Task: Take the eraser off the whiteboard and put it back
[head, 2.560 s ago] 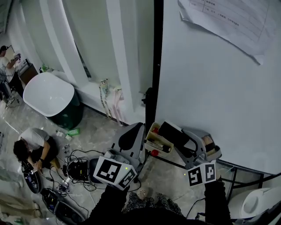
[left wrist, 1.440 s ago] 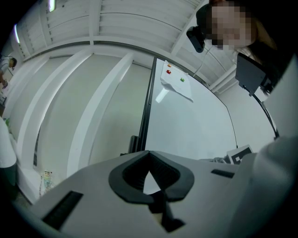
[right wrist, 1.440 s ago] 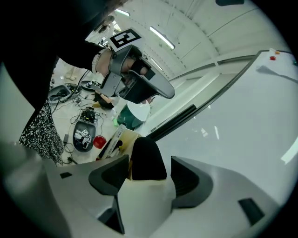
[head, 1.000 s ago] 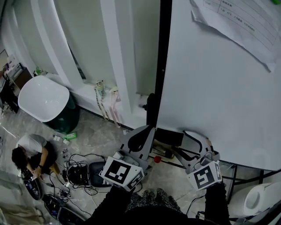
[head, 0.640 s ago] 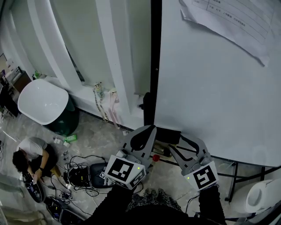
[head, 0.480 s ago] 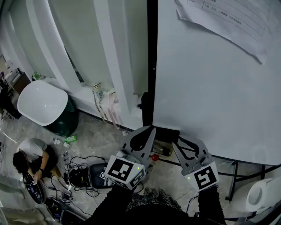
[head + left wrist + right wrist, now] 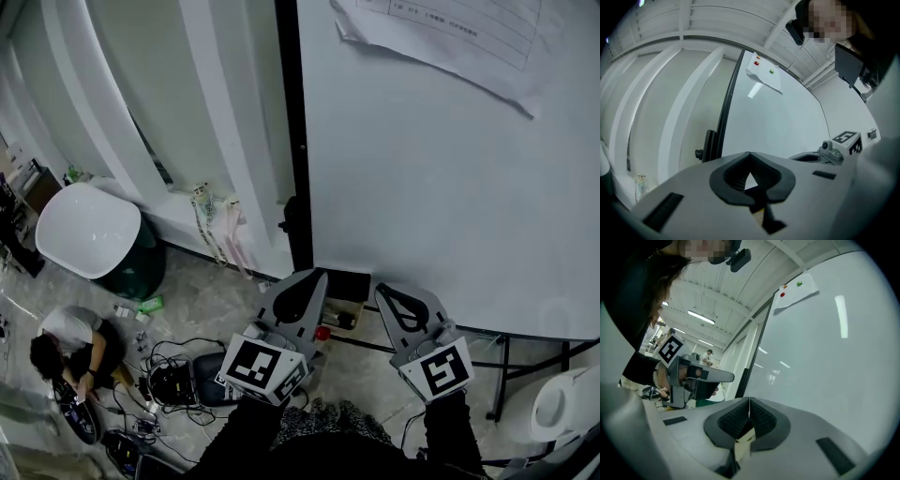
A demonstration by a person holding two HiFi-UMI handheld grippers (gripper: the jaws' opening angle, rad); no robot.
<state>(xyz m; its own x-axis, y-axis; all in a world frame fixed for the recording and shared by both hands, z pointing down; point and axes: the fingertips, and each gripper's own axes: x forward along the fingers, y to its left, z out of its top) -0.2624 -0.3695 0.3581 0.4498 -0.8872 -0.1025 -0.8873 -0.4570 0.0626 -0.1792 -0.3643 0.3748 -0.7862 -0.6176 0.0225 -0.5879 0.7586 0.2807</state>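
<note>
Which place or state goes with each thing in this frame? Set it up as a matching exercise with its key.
Things:
1. paper sheet
2. eraser
3. white tub
4. right claw

Place or state:
a. shut, nothing in it
b. bottom-left corner of the whiteboard
c. down on the floor, far left
d. top of the whiteboard

Pairs: 1-d, 2-b, 3-c, 4-a

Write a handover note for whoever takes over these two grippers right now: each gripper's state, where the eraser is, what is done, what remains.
Left gripper: shut, empty.
Right gripper: shut, empty.
Eraser: at the lower left corner of the whiteboard, between the two gripper tips in the head view, held by neither.
Done: eraser sits at the board, released.
Left: probably only drawing both grippers back.
</note>
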